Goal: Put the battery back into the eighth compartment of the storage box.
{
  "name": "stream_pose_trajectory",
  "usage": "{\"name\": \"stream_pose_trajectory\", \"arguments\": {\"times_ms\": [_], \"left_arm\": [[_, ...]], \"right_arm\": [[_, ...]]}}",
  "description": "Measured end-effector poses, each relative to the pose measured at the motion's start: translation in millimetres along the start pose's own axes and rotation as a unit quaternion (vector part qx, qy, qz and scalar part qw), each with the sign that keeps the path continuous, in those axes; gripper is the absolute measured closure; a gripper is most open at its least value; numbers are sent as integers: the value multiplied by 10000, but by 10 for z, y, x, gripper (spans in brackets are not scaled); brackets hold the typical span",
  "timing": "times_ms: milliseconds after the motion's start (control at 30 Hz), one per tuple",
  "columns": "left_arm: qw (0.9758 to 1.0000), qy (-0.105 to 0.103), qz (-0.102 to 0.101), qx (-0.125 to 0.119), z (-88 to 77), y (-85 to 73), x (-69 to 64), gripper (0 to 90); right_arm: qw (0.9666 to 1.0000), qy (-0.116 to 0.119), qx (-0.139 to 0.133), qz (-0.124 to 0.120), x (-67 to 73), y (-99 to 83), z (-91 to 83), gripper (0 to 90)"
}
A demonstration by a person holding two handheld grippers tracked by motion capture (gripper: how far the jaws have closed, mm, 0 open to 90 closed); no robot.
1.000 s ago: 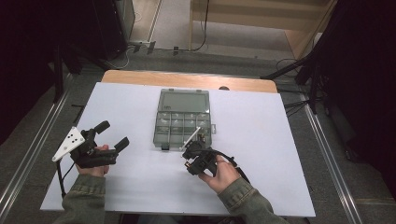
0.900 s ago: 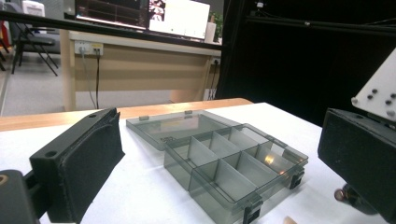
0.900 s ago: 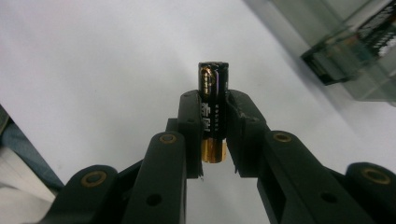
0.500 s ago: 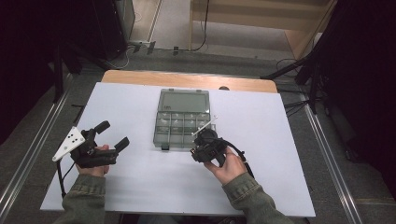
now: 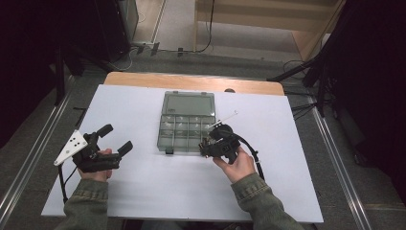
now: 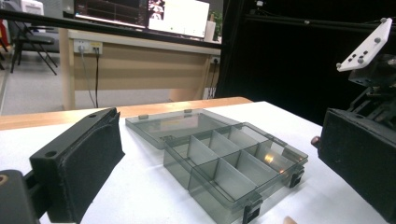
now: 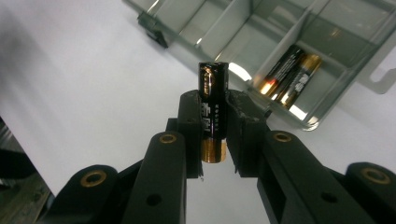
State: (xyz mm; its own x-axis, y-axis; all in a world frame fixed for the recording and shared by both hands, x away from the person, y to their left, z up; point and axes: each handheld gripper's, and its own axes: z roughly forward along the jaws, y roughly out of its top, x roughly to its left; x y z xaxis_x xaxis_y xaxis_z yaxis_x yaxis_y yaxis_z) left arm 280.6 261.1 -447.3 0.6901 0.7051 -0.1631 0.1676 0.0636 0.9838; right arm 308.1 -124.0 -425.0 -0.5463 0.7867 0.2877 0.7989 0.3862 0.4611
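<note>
- Right claw (image 7: 214,122): jaws closed on a battery (image 7: 213,112), gripping its black middle from both sides.
- Battery: its long axis runs along the jaws; the black end juts past the jaw tips toward the box, and the gold end sits back between the jaws.
- Box (image 7: 299,56): a clear grey case with dividers, just beyond the claw; two more batteries (image 7: 290,78) lie side by side in one compartment near its corner.
- In the high view, the right claw (image 5: 210,143) sits at the near right corner of the box (image 5: 184,127), whose lid is folded flat on the far side.
- Left claw (image 5: 116,139): jaws spread wide with nothing between them, held by the left hand (image 5: 95,165) well apart from the box.
- Counter (image 5: 143,191): a white surface that carries the box.
</note>
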Motion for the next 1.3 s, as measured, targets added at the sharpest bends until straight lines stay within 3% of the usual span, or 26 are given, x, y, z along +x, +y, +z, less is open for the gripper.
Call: {"name": "stream_pose_trajectory", "arguments": {"times_ms": [400,500,633,867,1000,1167,1200,1267,1300], "left_arm": [[10000,-4,16,23,1,-2,2,0],[10000,-4,5,24,2,-3,1,0],[10000,-6,11,29,4,-4,0,0],[10000,-4,11,32,3,-4,0,0],[10000,-7,13,40,0,-4,4,0],[10000,-12,19,42,-3,-3,3,0],[10000,-11,23,46,-1,-3,4,0],[10000,-5,11,45,1,-4,4,0],[10000,-7,4,37,1,-3,2,0]], "right_arm": [[9965,273,-529,583,-221,25,-59,777],[9944,460,-654,695,-279,19,-57,777],[9883,789,-758,1058,-383,3,-22,778],[9793,867,-937,1572,-584,-26,26,777],[9772,929,-881,1692,-623,-23,61,777],[9765,829,-842,1800,-628,-26,85,776],[9745,830,-869,1897,-641,-38,95,764],[9687,909,-844,2148,-699,-56,135,547],[9678,932,-825,2189,-720,-58,142,481]]}}
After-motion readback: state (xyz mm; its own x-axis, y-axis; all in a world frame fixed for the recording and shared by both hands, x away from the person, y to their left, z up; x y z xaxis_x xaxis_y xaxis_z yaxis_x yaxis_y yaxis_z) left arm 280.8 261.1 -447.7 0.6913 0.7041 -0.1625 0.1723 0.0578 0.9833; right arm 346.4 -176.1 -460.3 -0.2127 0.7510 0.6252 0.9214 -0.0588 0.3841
